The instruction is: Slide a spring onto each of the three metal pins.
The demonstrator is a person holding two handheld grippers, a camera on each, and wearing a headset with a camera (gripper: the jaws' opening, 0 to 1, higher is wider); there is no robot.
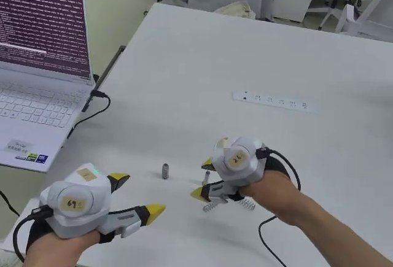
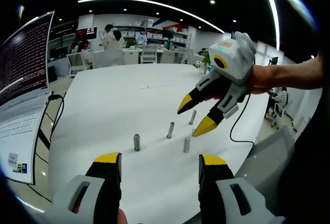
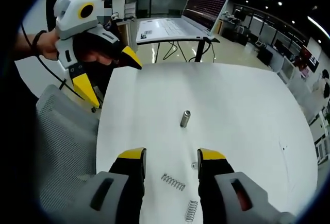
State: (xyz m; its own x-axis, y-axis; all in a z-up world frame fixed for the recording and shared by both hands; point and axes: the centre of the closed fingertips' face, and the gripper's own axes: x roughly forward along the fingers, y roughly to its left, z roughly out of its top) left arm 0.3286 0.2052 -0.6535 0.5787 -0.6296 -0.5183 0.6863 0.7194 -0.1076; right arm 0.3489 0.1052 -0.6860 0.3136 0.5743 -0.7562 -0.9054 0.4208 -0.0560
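Behind right gripper (image 3: 171, 154), fingers spread, empty, half-hidden pin (image 1: 206, 177); left gripper (image 1: 136, 196) likewise released; white office table (image 1: 184, 64).

Left hand-held gripper (image 2: 160, 161) low, jaws apart, nothing between them. White table (image 2: 103, 105) ahead carries small upright metal pins (image 2: 170, 130), close together. Right hand-held gripper (image 2: 196, 115) above them, jaws apart. Laptop (image 2: 23, 80) at left.

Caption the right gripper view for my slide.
Open right gripper above two loose springs, a pin standing ahead.

laptop (image 1: 37, 64) left on table (image 1: 245, 52), power strip (image 1: 273, 101) behind pins (image 1: 165, 170)
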